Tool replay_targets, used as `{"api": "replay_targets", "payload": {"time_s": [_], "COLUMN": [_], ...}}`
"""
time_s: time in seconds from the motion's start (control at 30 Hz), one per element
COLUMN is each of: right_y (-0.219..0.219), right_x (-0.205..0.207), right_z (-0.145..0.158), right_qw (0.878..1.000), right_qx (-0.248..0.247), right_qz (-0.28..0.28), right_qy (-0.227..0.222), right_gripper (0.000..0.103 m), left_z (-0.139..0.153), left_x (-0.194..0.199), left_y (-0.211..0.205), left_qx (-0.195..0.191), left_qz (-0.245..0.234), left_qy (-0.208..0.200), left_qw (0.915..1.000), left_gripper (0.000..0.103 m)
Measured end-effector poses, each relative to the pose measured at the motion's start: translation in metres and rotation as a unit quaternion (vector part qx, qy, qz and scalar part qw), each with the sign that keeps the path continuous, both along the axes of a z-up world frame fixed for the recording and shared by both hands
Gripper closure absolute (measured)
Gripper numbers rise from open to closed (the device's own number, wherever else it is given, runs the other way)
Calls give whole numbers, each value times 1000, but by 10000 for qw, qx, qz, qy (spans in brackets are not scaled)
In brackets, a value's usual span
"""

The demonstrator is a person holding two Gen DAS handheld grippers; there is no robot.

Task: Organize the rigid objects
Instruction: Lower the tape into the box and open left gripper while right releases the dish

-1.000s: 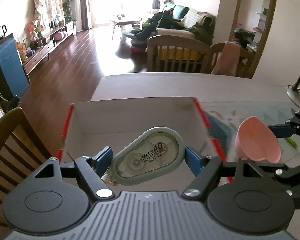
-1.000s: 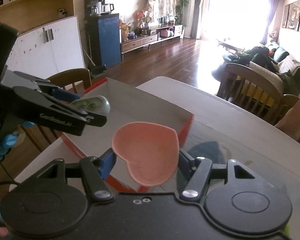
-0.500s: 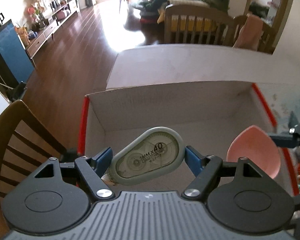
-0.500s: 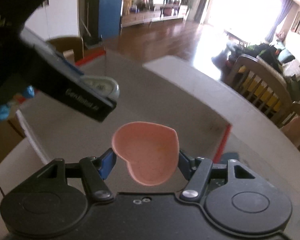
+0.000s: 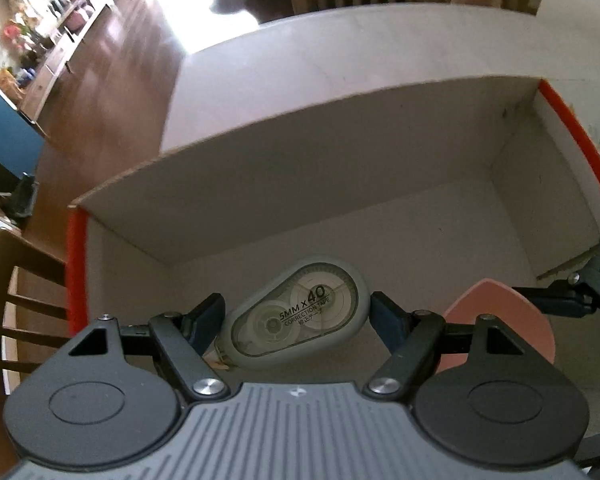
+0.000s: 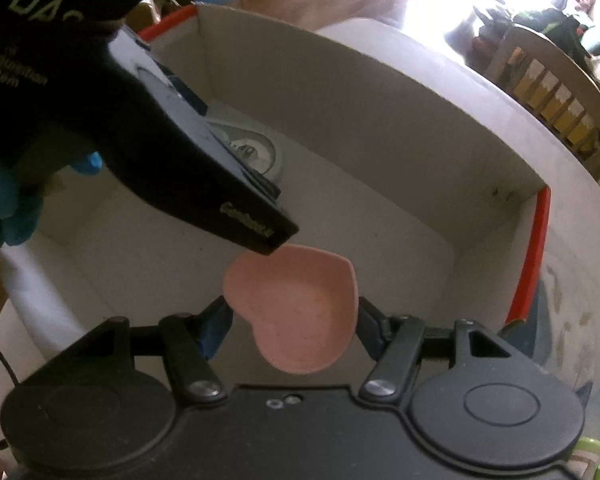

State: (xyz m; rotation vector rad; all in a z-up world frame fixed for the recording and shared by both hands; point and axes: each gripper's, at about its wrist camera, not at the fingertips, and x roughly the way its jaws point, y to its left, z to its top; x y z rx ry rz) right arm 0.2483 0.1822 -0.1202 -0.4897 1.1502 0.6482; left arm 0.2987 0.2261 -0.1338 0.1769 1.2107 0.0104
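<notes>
My left gripper [image 5: 298, 314] is shut on a grey-green correction tape dispenser [image 5: 300, 316], held low inside an open cardboard box [image 5: 340, 148] with red-taped edges. My right gripper [image 6: 292, 316] is shut on a pink heart-shaped dish [image 6: 296, 312] over the same box [image 6: 380, 92]. The dish [image 5: 504, 320] shows at the right edge of the left wrist view. In the right wrist view the left gripper's dark body crosses the upper left, with the tape dispenser [image 6: 256, 152] peeking from under it. The box floor under both items is bare.
The box stands on a pale table [image 5: 340, 40]. A wooden chair [image 5: 16, 288] is at the table's left, and another chair [image 6: 556, 84] is beyond the far side. A gloved hand in blue [image 6: 16, 216] holds the left gripper.
Both grippers have sunk and tipped downward, going from above the box rim to inside the box. Each keeps its hold on its item.
</notes>
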Motion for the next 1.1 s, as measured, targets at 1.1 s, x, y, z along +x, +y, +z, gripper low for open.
{"api": "replay_targets", "payload": {"time_s": [1.1], "right_y": [-38], "right_x": [-47], "right_z": [42], "right_qw": [9960], "right_qx": [716], "right_qz": [-396], "right_qy": [-349], "right_gripper": [21], "left_z": [34], "left_x": [-41], "left_y": [13], "left_qx": [-312], "left_qz": [167], "left_qy": [-216], "left_qw": [9991], "left_gripper": [25]}}
